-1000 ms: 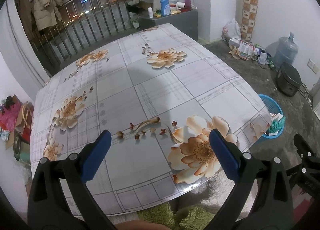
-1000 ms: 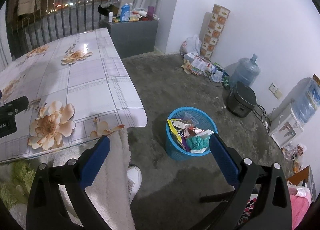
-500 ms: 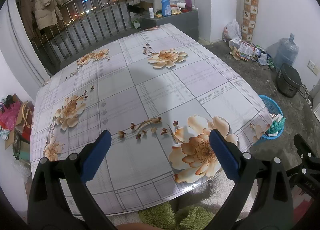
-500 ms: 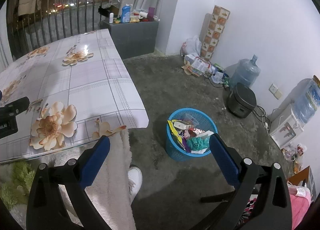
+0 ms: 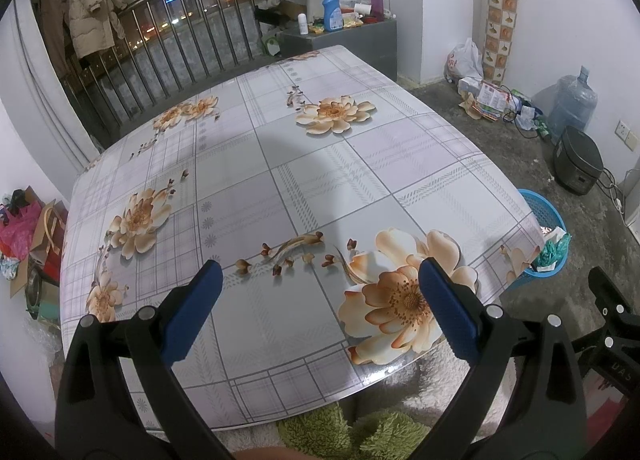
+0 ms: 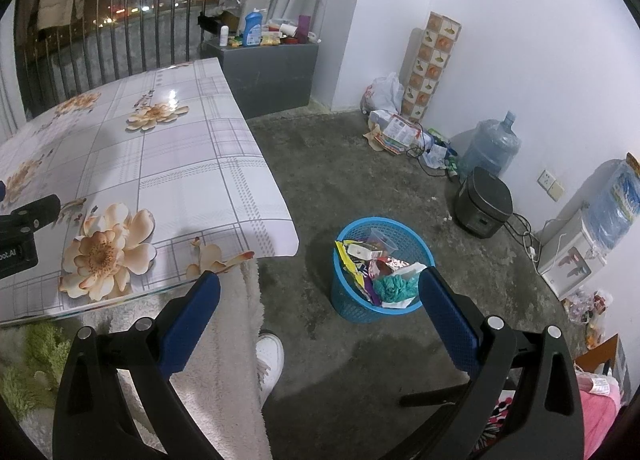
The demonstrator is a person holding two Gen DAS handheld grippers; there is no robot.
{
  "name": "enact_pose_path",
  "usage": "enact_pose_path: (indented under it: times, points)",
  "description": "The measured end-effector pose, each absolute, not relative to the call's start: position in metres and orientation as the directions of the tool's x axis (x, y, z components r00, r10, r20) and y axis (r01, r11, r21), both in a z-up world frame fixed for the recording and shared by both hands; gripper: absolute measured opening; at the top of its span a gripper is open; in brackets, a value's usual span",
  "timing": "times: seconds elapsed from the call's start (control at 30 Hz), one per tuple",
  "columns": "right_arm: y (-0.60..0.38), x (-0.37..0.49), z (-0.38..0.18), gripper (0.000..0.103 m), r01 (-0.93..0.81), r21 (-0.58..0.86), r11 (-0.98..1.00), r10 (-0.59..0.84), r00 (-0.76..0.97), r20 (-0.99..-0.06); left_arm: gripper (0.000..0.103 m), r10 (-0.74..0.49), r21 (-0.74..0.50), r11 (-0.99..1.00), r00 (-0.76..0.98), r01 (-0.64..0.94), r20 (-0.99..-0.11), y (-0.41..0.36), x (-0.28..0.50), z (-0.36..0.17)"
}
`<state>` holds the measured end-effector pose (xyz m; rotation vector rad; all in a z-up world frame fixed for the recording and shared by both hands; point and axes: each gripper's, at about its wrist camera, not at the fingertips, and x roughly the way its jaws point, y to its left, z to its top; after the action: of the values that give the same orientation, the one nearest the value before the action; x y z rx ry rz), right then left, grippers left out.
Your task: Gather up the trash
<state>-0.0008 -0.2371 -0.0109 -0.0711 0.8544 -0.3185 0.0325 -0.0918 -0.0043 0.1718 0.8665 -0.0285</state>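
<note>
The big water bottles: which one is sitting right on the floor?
The clear blue water jug by the wall, behind the black cooker. The other bottle sits on top of the white dispenser.

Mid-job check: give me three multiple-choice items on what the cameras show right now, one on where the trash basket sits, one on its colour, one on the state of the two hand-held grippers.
1. Where is the trash basket?
A. on the table
B. on the floor beside the table's corner
C. on the grey cabinet

2. What colour is the basket?
A. blue
B. red
C. white

3. What state are the left hand-held gripper and right hand-held gripper in?
A. both shut on wrappers
B. left open, right shut
C. both open and empty

Answers:
1 B: the right wrist view shows it standing on the concrete floor, just past the table.
2 A: its mesh wall is blue in both views.
3 C: each view shows the blue pads set wide apart with nothing between them.
</note>
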Motion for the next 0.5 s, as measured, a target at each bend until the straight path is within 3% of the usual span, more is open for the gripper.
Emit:
enact_pose_path:
  times: [0.5]
  points:
    - [-0.2352, 0.0001, -0.0105, 0.097, 0.248, -0.188, 0.950, -0.305, 0.612, -0.729, 0.094, 0.045, 0.138, 0.986, 0.646, 0.093, -0.762, -0.0908, 0.0324, -0.0051]
